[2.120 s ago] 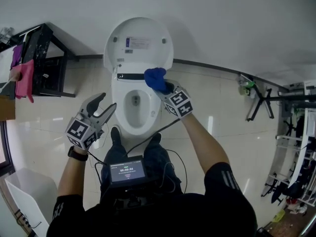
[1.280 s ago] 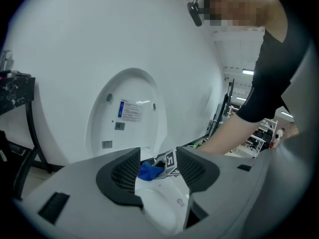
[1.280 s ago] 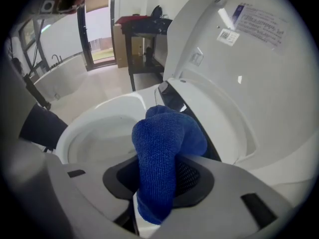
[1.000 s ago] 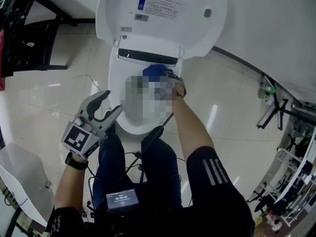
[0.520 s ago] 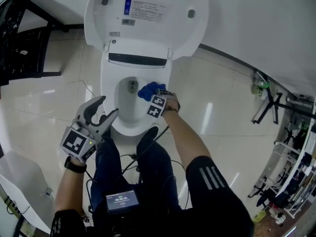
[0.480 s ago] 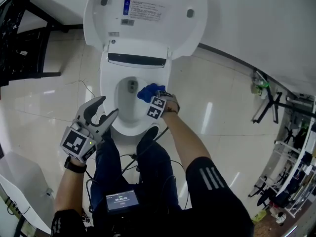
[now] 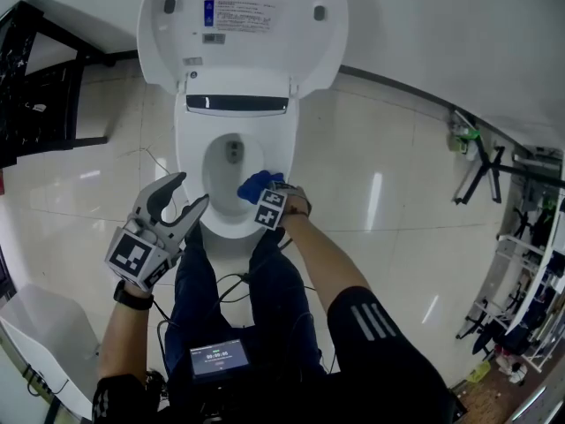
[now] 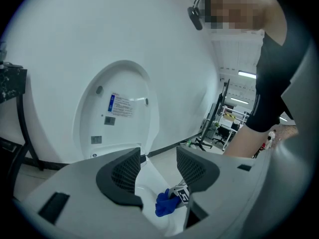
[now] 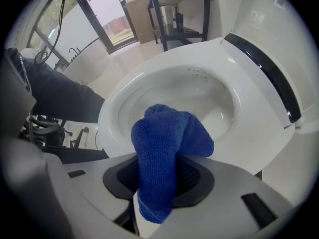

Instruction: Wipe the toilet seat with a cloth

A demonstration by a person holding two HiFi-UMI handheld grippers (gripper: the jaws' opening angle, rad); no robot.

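The white toilet (image 7: 190,140) stands with its lid (image 7: 243,25) raised. My right gripper (image 7: 261,196) is shut on a blue cloth (image 7: 255,185) and presses it against the front right of the seat rim (image 7: 281,162). In the right gripper view the cloth (image 9: 167,148) bulges out between the jaws over the bowl, with the rim (image 9: 249,133) to the right. My left gripper (image 7: 188,193) hangs open and holds nothing, just off the toilet's front left. The left gripper view looks between its pads (image 8: 124,171) at the lid (image 8: 117,108) and the cloth (image 8: 166,203).
A black rack (image 7: 35,87) stands at the far left and a white bin (image 7: 35,334) at the lower left. A black stand (image 7: 481,170) and shelving sit at the right. The person's legs and a small screen (image 7: 218,357) are in front of the toilet.
The right gripper has carried the cloth from the back right of the seat, near the hinge, down the right side to the front. The left gripper has stayed open by the front left.
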